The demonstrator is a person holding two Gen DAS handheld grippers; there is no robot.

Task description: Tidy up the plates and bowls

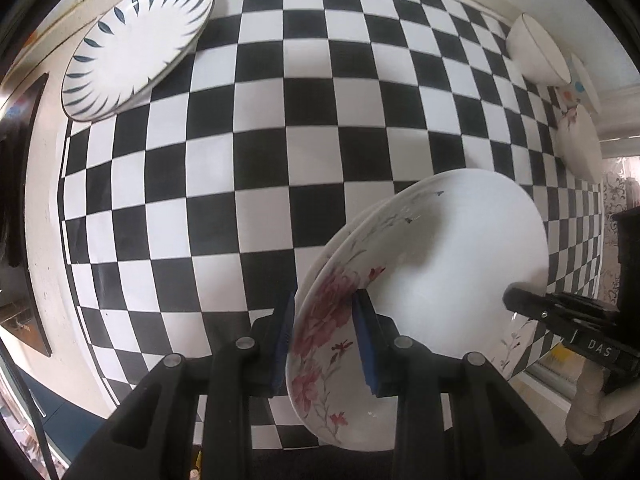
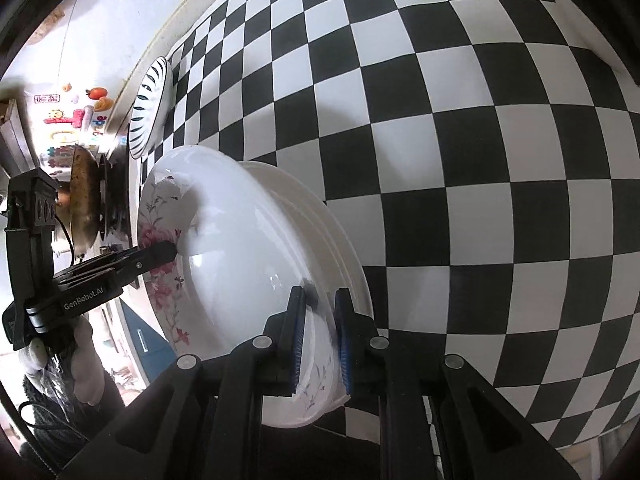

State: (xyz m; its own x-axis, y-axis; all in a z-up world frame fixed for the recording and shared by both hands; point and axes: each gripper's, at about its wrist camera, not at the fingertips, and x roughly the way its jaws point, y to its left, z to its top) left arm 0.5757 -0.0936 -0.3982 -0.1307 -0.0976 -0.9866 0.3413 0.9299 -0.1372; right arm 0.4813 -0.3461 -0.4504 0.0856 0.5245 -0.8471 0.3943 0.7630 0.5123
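1. Black-and-white checkered tablecloth (image 1: 256,152) covers the table and fills most of both wrist views.
2. Floral plate (image 1: 432,264): white, with pink blossoms along the rim. We hold it tilted above the cloth, and a second white rim shows directly beneath it, so it may be two plates stacked.
3. Left gripper (image 1: 326,340): we have its blue pads closed on the blossom-painted rim, one pad on each face.
4. Right gripper (image 2: 318,344): we have it clamped on the opposite rim, with the plate edge pinched between the pads.
5. Blue-leaf plate (image 1: 140,44): white with dark blue leaf marks round the border. It lies on the cloth at the far edge, well apart from the held plate.
6. White bowl (image 1: 536,50): it sits at the cloth's far right edge.
7. Floral bowl (image 1: 580,144): it sits just beside the white bowl, nearer to us.
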